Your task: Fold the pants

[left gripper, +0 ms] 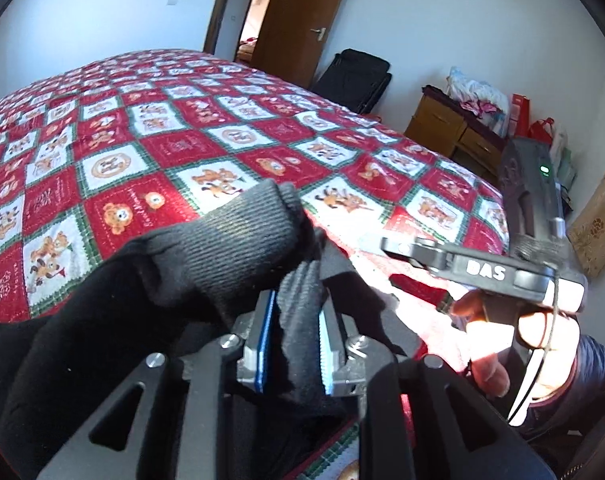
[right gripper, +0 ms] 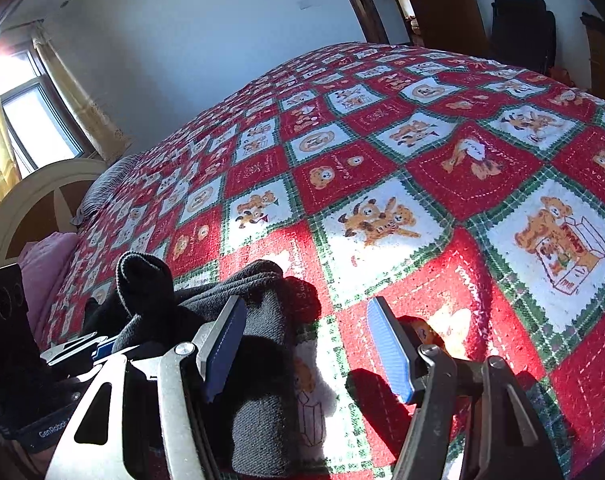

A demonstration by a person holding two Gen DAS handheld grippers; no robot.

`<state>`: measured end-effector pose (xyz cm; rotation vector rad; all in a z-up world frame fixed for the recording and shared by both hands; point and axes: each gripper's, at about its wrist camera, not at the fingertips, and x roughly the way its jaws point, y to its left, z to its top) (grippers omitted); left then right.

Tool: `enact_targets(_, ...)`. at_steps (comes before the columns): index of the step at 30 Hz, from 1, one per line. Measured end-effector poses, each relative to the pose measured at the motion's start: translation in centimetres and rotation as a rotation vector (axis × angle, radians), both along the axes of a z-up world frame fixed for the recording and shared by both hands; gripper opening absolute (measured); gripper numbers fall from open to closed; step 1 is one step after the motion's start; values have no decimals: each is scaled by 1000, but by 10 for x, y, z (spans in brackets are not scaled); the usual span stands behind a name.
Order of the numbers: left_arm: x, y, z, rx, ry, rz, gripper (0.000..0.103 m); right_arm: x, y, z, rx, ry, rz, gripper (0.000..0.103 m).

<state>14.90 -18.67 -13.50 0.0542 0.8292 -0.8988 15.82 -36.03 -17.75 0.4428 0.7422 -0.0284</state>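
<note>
The black knit pants [left gripper: 222, 256] are bunched at the near edge of the bed. My left gripper [left gripper: 296, 308] is shut on a ribbed edge of the pants, pinched between its blue pads, and holds it lifted. In the right wrist view the pants [right gripper: 258, 340] lie at the left, by the left finger. My right gripper [right gripper: 306, 332] is open above the blanket, with the pants' edge partly between its fingers but not gripped. The right gripper's body [left gripper: 486, 268] and the hand holding it show in the left wrist view.
A red, white and green patchwork blanket with bear prints [right gripper: 382, 168] covers the bed. A wooden door [left gripper: 302, 20], a black folded chair [left gripper: 354, 80] and a wooden dresser [left gripper: 454, 128] stand beyond. A headboard [right gripper: 34, 196], pink pillow [right gripper: 46, 264] and window [right gripper: 34, 120] are at left.
</note>
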Motion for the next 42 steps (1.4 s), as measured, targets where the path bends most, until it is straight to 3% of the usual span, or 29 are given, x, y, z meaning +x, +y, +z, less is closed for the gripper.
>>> enact_targets(2, -7, 2, 8, -27, -16, -11, 25, -2, -4, 2, 18, -17, -3, 65)
enact_targets(4, -14, 8, 17, -72, -21, -26, 41, -3, -4, 5, 42, -38, 13, 65)
enact_targets(6, -21, 14, 24, -99, -45, -19, 50, -5, -2, 10, 60, -54, 34, 65)
enact_targets(8, -25, 26, 29, -114, -71, 4, 54, -6, 2, 14, 72, -72, 51, 65)
enact_targets(11, -23, 55, 29, -129, -102, 96, 60, -6, 14, 16, 111, -68, 123, 67)
enact_targets(13, -18, 73, 25, -100, -139, 181, 70, -6, 27, 17, 128, -61, 170, 68)
enact_targets(15, -13, 91, 17, -51, -175, 269, 73, -4, 40, 16, 120, -44, 208, 68)
enact_targets(19, 3, 124, -4, -25, -129, 393, 73, 2, 66, 5, 68, 36, 237, 68)
enact_targets(24, 8, 140, -22, -30, -90, 469, 76, 9, 71, -7, 51, 88, 244, 68)
enact_targets(25, 8, 140, -24, -30, -88, 473, 77, 9, 74, -9, 47, 89, 255, 66)
enact_targets(27, 9, 138, -25, -28, -82, 478, 77, 7, 81, -8, 33, 97, 290, 37)
enact_targets(29, 7, 137, -24, -33, -85, 478, 81, 2, 87, 0, -13, 66, 291, 20)
enact_targets(33, 5, 140, -22, -46, -95, 488, 96, -12, 86, 24, -39, -22, 301, 17)
enact_targets(36, 5, 143, -22, -56, -95, 497, 100, -22, 75, 30, -34, -44, 277, 17)
enact_targets(40, 10, 141, -31, -41, -61, 494, 101, -20, 49, 8, -27, 30, 235, 17)
enact_targets(42, 13, 136, -41, -4, -32, 492, 101, -12, 39, -13, 28, 100, 238, 17)
